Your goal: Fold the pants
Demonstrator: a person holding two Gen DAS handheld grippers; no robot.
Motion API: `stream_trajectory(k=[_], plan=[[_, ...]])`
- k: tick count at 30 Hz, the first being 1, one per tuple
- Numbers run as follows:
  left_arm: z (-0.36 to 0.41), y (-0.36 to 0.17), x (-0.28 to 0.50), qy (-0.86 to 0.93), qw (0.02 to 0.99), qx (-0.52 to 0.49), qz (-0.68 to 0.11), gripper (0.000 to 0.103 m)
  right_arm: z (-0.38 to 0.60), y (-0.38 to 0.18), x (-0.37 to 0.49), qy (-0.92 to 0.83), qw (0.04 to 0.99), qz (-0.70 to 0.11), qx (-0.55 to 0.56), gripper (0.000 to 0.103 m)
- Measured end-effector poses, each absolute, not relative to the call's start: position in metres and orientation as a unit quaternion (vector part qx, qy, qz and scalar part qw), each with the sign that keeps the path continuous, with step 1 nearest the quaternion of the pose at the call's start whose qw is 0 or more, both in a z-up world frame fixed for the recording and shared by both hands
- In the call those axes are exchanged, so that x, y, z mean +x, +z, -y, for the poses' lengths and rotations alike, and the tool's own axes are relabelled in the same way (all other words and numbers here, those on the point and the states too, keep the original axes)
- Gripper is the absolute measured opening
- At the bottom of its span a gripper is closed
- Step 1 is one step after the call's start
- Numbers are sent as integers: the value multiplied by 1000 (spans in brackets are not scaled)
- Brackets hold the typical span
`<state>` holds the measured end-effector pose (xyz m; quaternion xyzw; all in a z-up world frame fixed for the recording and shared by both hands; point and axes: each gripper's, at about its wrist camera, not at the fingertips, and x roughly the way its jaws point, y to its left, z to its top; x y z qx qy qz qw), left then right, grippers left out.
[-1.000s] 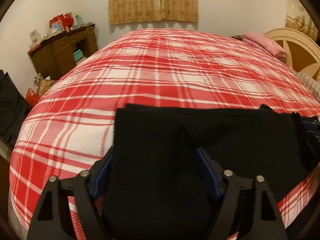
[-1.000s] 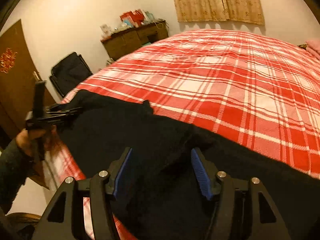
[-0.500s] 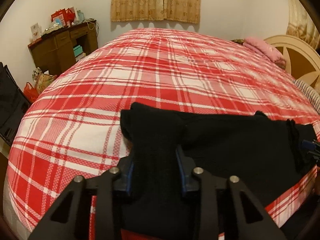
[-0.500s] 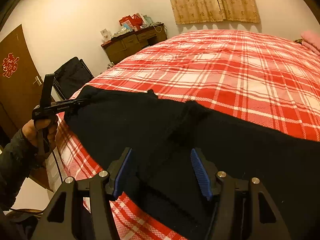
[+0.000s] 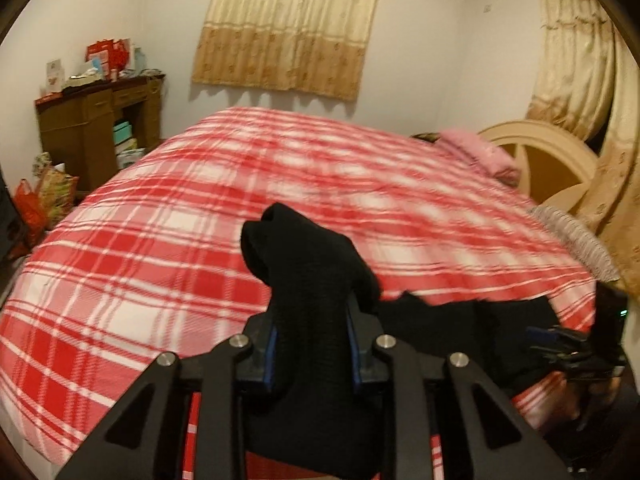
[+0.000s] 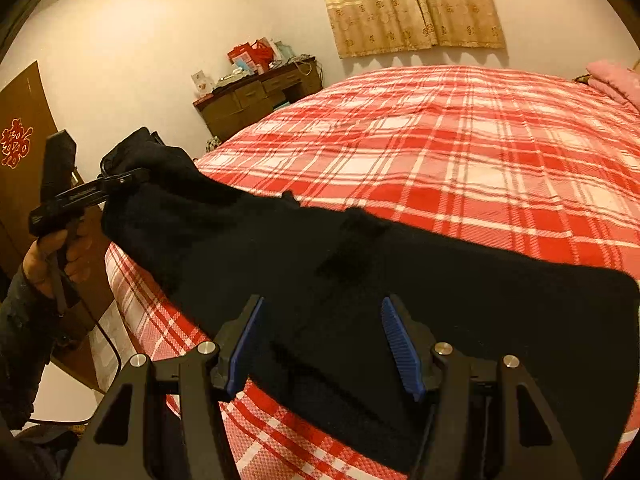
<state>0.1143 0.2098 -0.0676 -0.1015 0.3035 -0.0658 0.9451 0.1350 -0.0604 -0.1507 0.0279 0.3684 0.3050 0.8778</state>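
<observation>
Black pants (image 6: pixel 360 264) lie along the near edge of a bed with a red and white plaid cover (image 6: pixel 460 152). My left gripper (image 5: pixel 310 344) is shut on one end of the pants (image 5: pixel 308 280) and holds it lifted above the bed; it also shows in the right wrist view (image 6: pixel 120 180) at the far left. My right gripper (image 6: pixel 320 340) is open, its blue pads on either side of the flat pants fabric, which stretches between them. It also shows in the left wrist view (image 5: pixel 560 340) at the right, low by the other end of the pants.
A brown desk (image 5: pixel 96 128) with clutter stands by the far wall. A pink pillow (image 5: pixel 480 152) and a cream headboard (image 5: pixel 548 160) are at the bed's right. A brown door (image 6: pixel 20 152) is at the left. Curtains (image 5: pixel 288 28) hang behind.
My left gripper closed on the end of the pants and raised it off the bed. My right gripper stayed open over the fabric.
</observation>
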Motion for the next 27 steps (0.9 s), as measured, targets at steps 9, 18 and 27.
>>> stream_trajectory(k=[9,18,27], plan=[[-150,-34,113,-166,935,-149,-276,27,103,-126,116,271,901,-336,42,61],[-63,-9,134,-252,921,-124,-269,27,171,-114,110,203,923,-312,98,61],[30,-30,153,-293,902,-66,-311,27,245,-128,113,112,925,-313,183,61]])
